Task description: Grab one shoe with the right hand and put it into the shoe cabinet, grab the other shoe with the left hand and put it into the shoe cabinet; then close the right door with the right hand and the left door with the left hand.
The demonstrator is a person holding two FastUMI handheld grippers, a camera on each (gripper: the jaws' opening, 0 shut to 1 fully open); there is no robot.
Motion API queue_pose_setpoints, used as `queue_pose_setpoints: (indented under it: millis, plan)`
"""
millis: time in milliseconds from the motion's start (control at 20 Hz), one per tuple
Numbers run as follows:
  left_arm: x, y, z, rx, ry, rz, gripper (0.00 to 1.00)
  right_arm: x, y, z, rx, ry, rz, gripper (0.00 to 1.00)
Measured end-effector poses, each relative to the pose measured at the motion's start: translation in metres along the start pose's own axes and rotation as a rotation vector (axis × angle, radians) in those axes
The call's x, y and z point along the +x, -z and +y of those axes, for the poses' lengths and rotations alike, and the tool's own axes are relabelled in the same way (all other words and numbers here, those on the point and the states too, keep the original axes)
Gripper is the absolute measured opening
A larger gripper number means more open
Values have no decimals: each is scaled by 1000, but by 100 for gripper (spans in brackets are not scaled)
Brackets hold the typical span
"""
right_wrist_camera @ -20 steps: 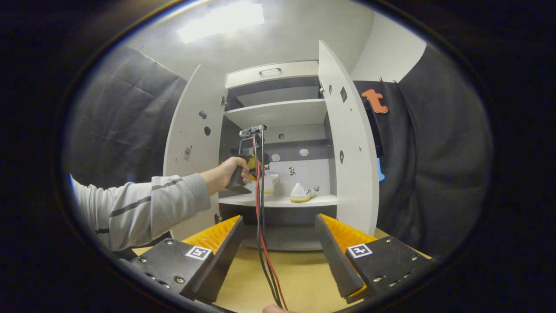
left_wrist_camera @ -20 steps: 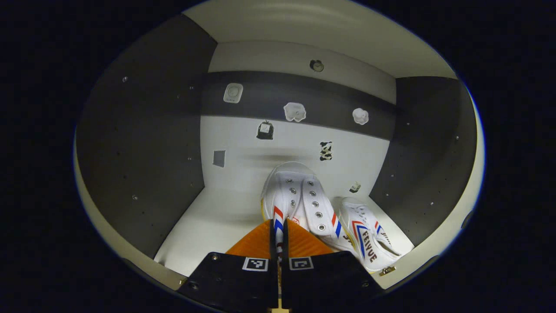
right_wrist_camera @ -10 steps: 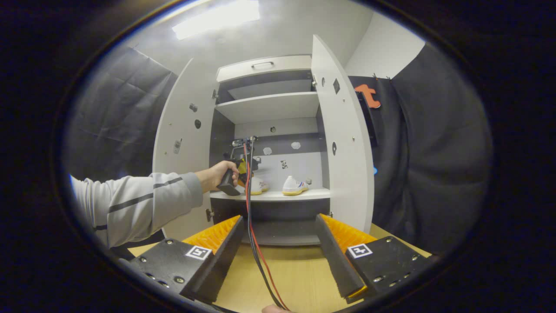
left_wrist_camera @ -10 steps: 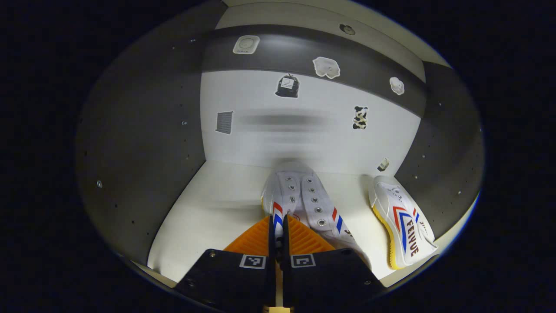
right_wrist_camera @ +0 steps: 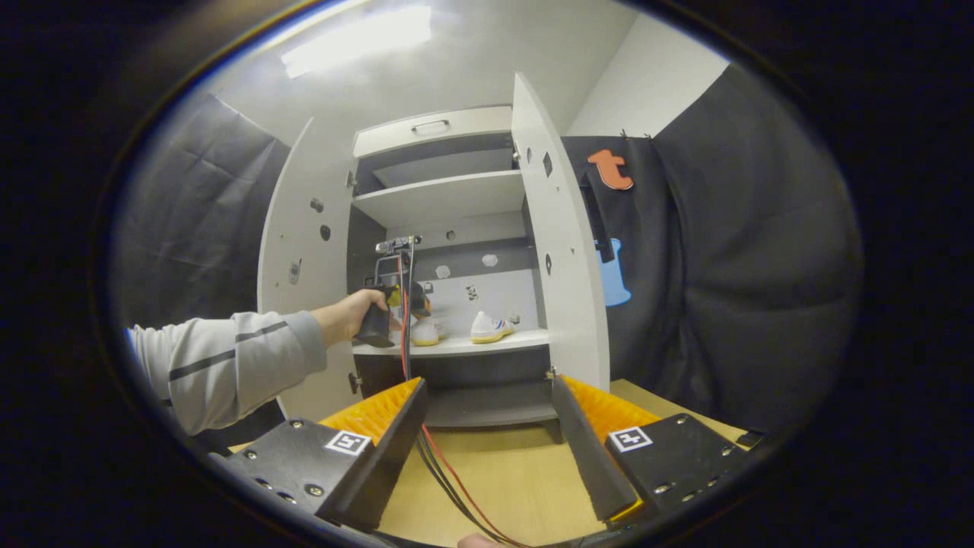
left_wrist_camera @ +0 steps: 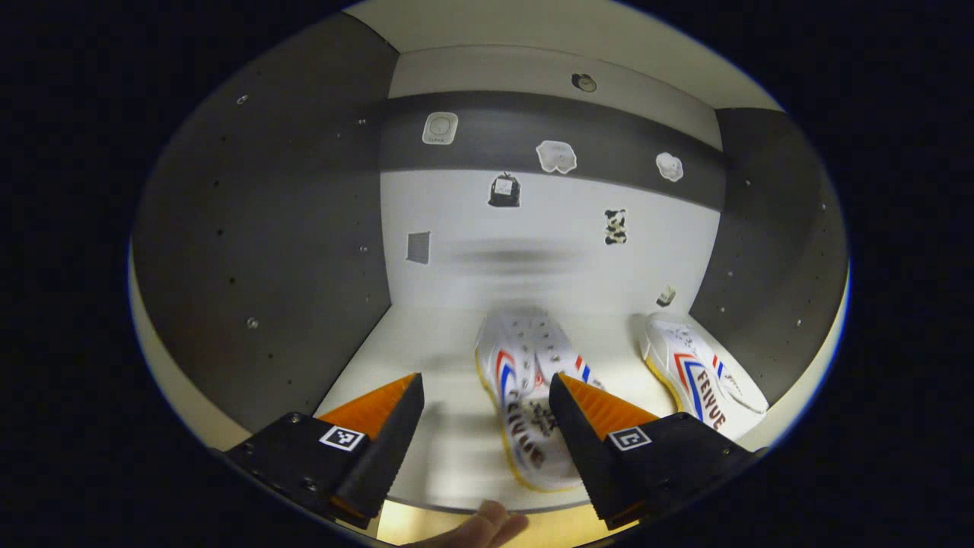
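Jaws of the left gripper (left_wrist_camera: 478,415) stand wide apart inside the shoe cabinet (right_wrist_camera: 437,199), gripping nothing, and the near shoe (left_wrist_camera: 529,403) lies on the shelf (left_wrist_camera: 426,358) in the gap between them, blurred, its toe toward the back wall. On the left of it the shelf is bare as far as the dark side panel, so that side has the most room. To the right the other shoe (left_wrist_camera: 704,373) sits apart from the first, close along the right side panel, with a strip of bare shelf between the two. Small stickers dot the back wall above them. A fingertip shows at the bottom edge of the left gripper view, below the shelf's front lip.

From the right gripper view, a hand (right_wrist_camera: 351,313) in a grey sleeve (right_wrist_camera: 228,365) holds the left gripper at the left of the cabinet opening, level with the shelf that carries both shoes. The left door (right_wrist_camera: 300,266) and the right door (right_wrist_camera: 559,251) both stand open, swung outward, leaving the opening between them free. Above the shoes one more shelf is bare. The right gripper (right_wrist_camera: 487,434) hangs back over the wooden bench (right_wrist_camera: 494,479), its jaws spread wide and holding nothing. Red and black cables (right_wrist_camera: 449,476) run across the bench between its fingers.
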State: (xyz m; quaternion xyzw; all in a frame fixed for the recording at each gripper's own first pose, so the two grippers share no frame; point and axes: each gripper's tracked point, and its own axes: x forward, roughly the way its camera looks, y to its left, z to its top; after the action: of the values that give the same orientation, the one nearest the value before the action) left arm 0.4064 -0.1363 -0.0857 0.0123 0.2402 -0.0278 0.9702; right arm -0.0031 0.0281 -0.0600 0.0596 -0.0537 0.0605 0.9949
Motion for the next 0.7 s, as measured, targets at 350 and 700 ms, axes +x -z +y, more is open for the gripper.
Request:
queue_pose_setpoints:
  millis: [350,700]
  plan:
    - [-72,-25,1,-26,63,-145,98,-38,-20,6,16,-3,-40,96]
    - [-161,-7,9,-14,130,-240,98,-48,-32,20,-68,-20,-49,96]
